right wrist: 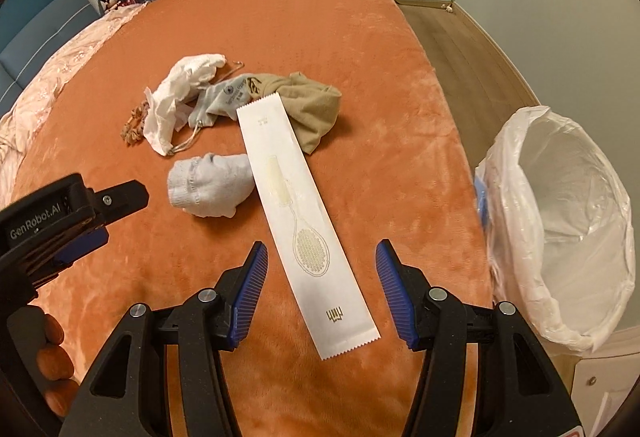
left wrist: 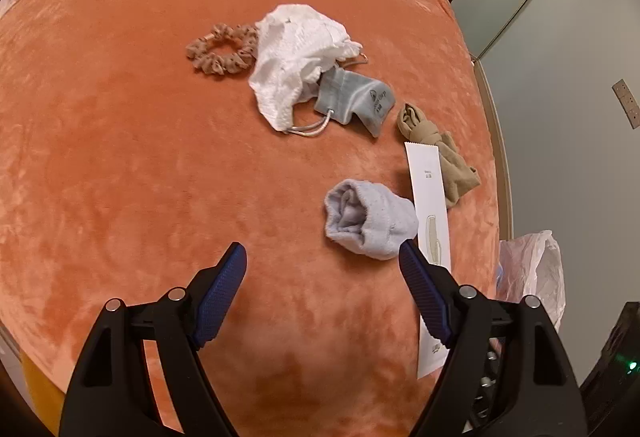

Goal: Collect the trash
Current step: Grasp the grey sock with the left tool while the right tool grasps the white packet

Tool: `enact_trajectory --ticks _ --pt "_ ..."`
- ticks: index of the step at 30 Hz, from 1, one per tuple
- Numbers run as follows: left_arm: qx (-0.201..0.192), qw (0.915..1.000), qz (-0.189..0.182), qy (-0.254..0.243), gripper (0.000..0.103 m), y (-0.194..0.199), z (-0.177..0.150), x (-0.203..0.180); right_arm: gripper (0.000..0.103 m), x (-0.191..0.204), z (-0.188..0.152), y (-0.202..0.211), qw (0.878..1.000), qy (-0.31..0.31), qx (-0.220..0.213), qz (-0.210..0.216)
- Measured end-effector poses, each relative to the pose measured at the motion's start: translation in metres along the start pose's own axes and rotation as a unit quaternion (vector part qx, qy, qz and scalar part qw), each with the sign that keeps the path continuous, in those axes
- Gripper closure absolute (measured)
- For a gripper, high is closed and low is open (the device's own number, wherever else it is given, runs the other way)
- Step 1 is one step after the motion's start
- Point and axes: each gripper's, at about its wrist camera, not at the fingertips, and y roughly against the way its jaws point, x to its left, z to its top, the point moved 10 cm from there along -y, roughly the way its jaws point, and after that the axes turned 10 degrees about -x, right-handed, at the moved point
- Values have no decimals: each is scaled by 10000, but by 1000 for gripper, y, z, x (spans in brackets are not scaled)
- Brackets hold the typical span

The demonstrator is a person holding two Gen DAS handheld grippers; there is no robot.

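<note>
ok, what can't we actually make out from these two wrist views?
- Bin bottom: right wrist view, hidden by its white liner.
- Scrunchie: right wrist view, mostly behind the white cloth.
- Wrapper near end: left wrist view, covered by the left gripper finger.
- Wrapper print: too small to read in both.
- Contents of the wrapper: only an outline shows.

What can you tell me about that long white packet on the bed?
The packet is a long, flat white paper sleeve with zigzag-cut ends and a faint brush outline printed on it. It looks sealed. It lies flat and slanted on the orange bed, its far end over a tan sock, one edge beside a pale blue sock.
</note>
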Motion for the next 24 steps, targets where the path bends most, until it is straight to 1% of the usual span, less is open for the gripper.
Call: enact_trajectory --ticks 6,10,12,14,17,19,20,22,23,24 --pt "228 9991 -149 310 29 -26 3 -9 48 1 -4 -25 9999 28 166 -10" --pt "330 9990 -161 254 29 -40 5 -17 48 0 -5 -40 9996 15 266 -45" --pt "397 9988 -179 215 34 -47 5 -20 48 0 -6 -46 9995 -47 314 -5" --pt "486 9981 -285 239 38 -52 3 -25 48 0 -7 -50 9992 -137 371 44" --pt "526 9974 -398 274 42 -55 2 -31 51 1 -10 -55 9988 -216 431 80" --pt "553 9973 -461 160 47 -56 1 -38 54 4 -11 -56 9989 -150 428 90" --pt "565 9972 -472 87 51 -58 0 -40 60 6 -13 -56 9989 -118 437 112" --pt "545 9975 -457 -14 56 -58 0 -43 63 8 -14 -55 9989 -64 440 115" --pt "516 9977 -440 -58 60 -57 1 -44 66 9 -15 -54 9990 -56 436 119" --pt "493 9978 -417 -119 62 -55 1 -44 69 9 -15 -54 9989 -62 436 128"
